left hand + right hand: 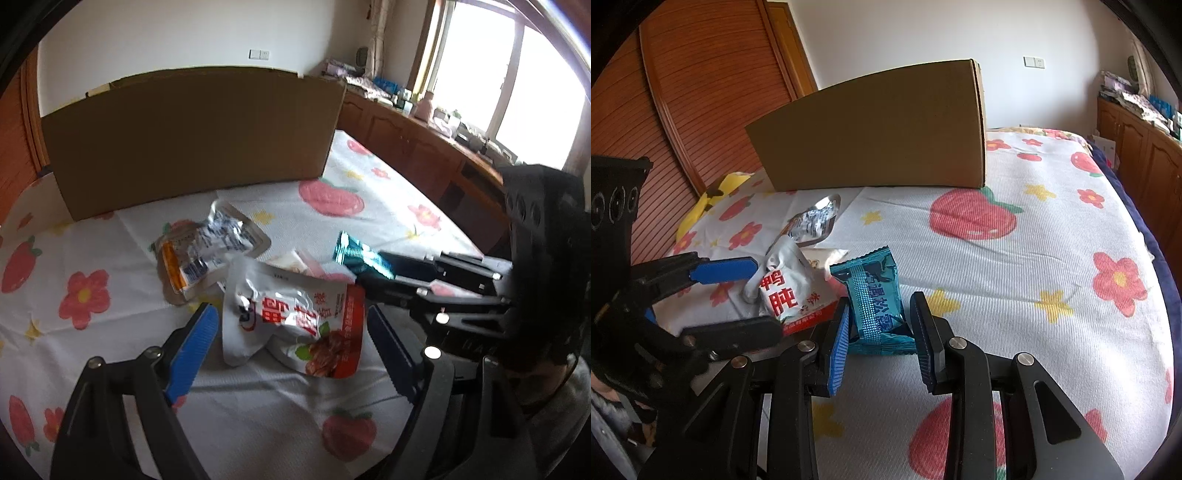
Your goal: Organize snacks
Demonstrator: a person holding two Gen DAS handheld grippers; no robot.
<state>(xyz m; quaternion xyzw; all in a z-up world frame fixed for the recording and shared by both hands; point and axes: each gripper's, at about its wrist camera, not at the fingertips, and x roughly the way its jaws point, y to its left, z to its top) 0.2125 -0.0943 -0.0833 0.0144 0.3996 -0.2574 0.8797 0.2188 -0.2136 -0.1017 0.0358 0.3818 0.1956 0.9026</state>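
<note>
A white-and-red snack packet (291, 317) lies on the bed between the fingers of my left gripper (290, 314), which stands open; its blue pads (195, 339) flank the packet without pressing it. My right gripper (881, 301) is shut on a teal snack packet (873, 299), held upright just above the sheet. The left wrist view shows that teal packet (356, 254) sticking out of the right gripper's fingers. In the right wrist view the white-and-red packet (790, 291) sits inside the left gripper's fingers (724, 271). A silver-blue packet (207, 251) and a pale packet (291, 260) lie behind.
A large brown cardboard box (192, 140) stands on the flower-print bed sheet (92, 258) behind the snacks. Wooden cabinets (413, 147) and a window run along the right. A slatted wooden door (701, 92) and a yellow cushion (713, 199) are at the left.
</note>
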